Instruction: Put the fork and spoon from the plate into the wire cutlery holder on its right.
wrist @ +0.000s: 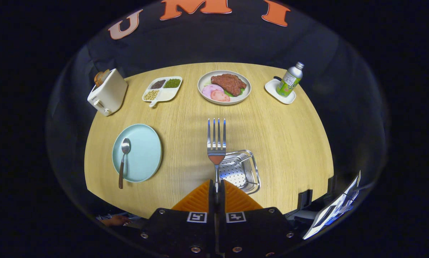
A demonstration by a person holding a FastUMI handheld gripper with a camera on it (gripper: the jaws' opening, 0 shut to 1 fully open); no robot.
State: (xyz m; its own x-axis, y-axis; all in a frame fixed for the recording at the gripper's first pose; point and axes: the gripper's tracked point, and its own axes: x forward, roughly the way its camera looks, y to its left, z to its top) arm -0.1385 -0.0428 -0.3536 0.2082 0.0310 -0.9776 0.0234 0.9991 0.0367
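Observation:
My gripper (216, 186) is shut on the handle of a silver fork (216, 141), whose tines point away from me above the table. The metal cutlery holder (240, 171), a perforated tray with a wire rim, lies just ahead of the fingers and slightly to the right, partly behind the fork. To the left rests a pale blue plate (142, 152) with a spoon (123, 161) on it; the spoon has a silver bowl and a brown handle that reaches over the plate's near rim.
Across the round wooden table (271, 136) stand a white toaster (107, 92), a divided dish of beans (162, 89), a plate of meat (224, 87) and a bottle (289, 79) on a white coaster. A hand (115, 219) and papers (334, 208) lie at the near edge.

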